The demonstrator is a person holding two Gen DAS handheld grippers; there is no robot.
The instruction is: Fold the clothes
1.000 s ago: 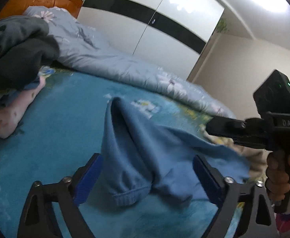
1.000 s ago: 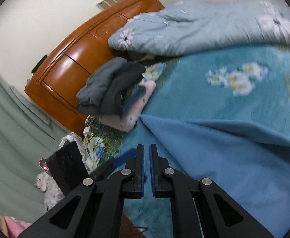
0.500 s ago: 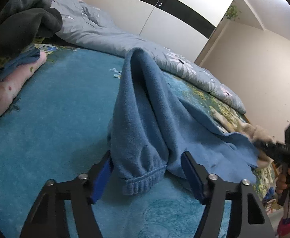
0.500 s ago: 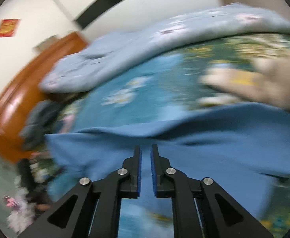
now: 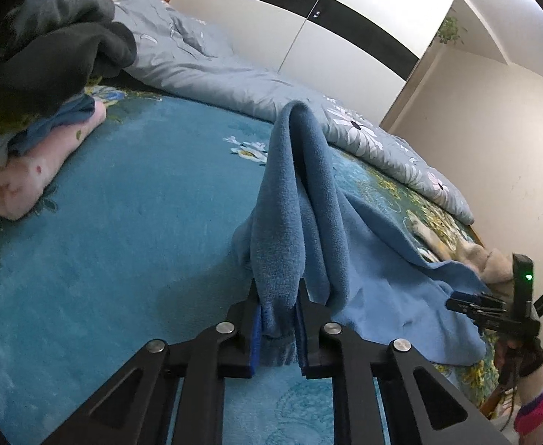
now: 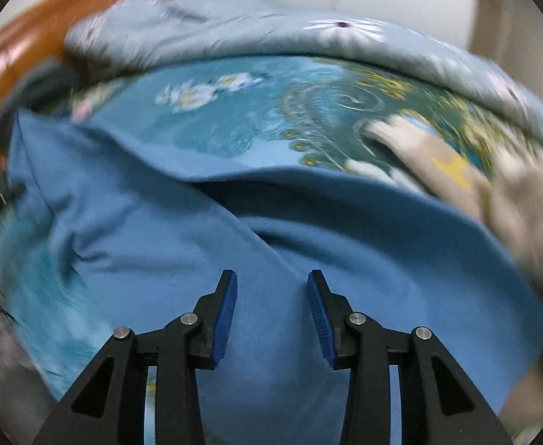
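Observation:
A blue fleece garment (image 5: 308, 200) lies spread across the teal bedspread (image 5: 123, 204). Its ribbed cuff (image 5: 277, 333) is pinched between the blue pads of my left gripper (image 5: 278, 319), which is shut on it, and the sleeve rises in a ridge beyond. In the right wrist view the same blue garment (image 6: 234, 252) fills the foreground, blurred by motion. My right gripper (image 6: 271, 296) hovers open just over the cloth with nothing between its fingers. That right gripper (image 5: 494, 304) also shows at the right edge of the left wrist view, held by a hand.
A stack of folded clothes (image 5: 45, 85), dark grey over pink, sits at the left of the bed. A grey floral duvet (image 5: 234, 70) lies bunched along the far side. A beige garment (image 6: 494, 193) lies right of the blue one. A wooden headboard (image 6: 49, 26) stands behind.
My left gripper has shut on the cuff, from wide open a second ago. My right gripper swung rightward across the bed and opened from shut.

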